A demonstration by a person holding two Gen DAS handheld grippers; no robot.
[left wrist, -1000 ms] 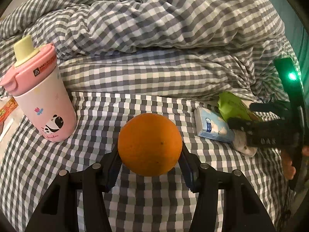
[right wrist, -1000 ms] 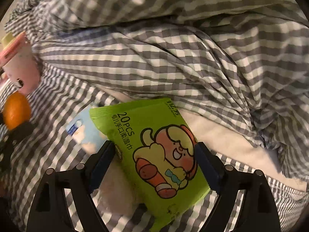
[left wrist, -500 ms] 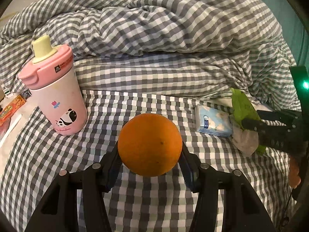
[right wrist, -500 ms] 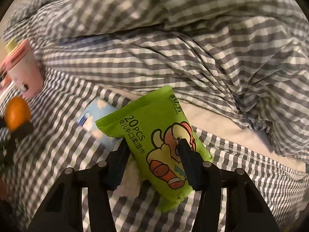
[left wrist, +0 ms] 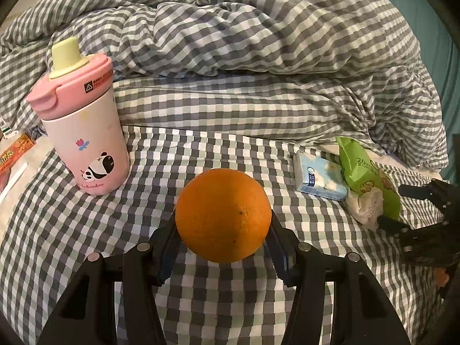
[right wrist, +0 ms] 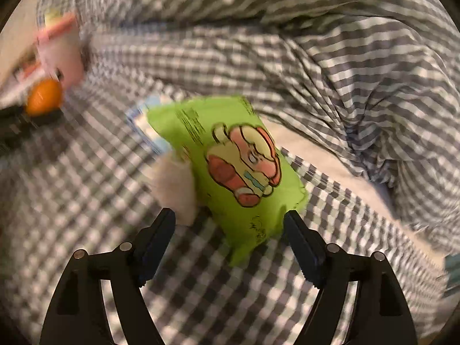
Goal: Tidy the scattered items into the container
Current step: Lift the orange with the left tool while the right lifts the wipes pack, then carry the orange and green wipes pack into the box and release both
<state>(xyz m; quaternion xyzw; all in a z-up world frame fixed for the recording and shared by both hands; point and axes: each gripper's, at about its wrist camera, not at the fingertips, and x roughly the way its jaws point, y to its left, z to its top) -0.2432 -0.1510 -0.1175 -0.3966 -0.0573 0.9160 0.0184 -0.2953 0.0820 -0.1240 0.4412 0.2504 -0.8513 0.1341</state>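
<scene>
My left gripper [left wrist: 222, 227] is shut on an orange [left wrist: 223, 215] and holds it above the checked bed sheet. The green wipes packet [right wrist: 230, 161] lies on the sheet just ahead of my right gripper [right wrist: 228, 220], whose jaws stand wide apart at the packet's near end, not gripping it. The packet also shows in the left wrist view [left wrist: 366, 176], with the right gripper [left wrist: 402, 210] beside it. A crumpled white tissue [left wrist: 366, 207] and a blue tissue pack [left wrist: 319, 179] lie against the packet. No container is in view.
A pink panda bottle [left wrist: 86, 132] stands upright at the left. A bunched checked duvet [left wrist: 258, 43] fills the back. Orange snack packets [left wrist: 14, 155] lie at the far left edge. The orange shows blurred in the right wrist view [right wrist: 44, 100].
My right gripper had closed on the green packet; now its jaws are wide open and it has drawn back. My left gripper, still holding the orange, has pulled back a little.
</scene>
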